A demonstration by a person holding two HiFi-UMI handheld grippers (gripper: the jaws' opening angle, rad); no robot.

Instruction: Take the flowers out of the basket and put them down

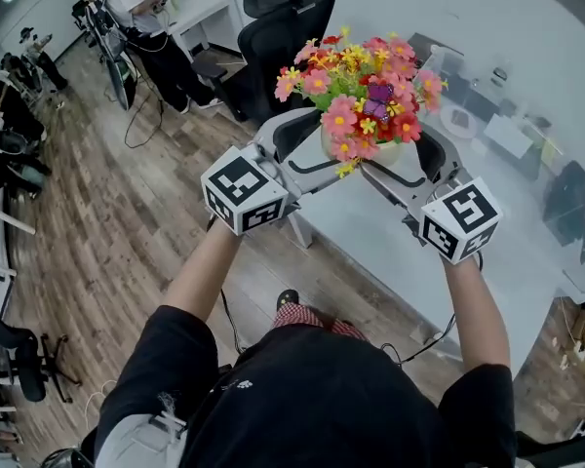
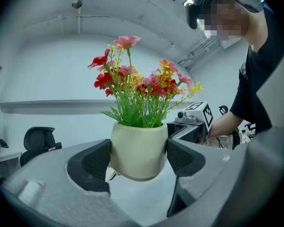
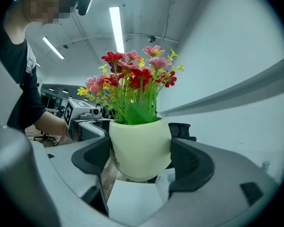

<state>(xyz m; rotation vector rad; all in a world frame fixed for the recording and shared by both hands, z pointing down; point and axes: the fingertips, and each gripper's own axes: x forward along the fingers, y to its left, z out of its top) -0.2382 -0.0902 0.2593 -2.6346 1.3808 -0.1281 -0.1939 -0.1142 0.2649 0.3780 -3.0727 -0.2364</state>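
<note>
A bunch of red, pink and yellow flowers [image 1: 361,96] stands in a small cream pot [image 2: 138,148], held up in the air over the white table [image 1: 370,237]. My left gripper [image 1: 307,154] clamps the pot from one side and my right gripper [image 1: 414,164] from the other. In the left gripper view the two dark pads [image 2: 95,162] press on the pot's sides, and the flowers [image 2: 137,86] rise above it. The right gripper view shows the same hold on the pot [image 3: 139,148], under the flowers [image 3: 132,86]. No basket shows in any view.
A black office chair [image 1: 283,27] stands behind the table's far end. A person [image 1: 141,13] works at a desk at the back left, with stools and cables on the wooden floor [image 1: 107,232]. Small items lie on the table's right part [image 1: 507,135].
</note>
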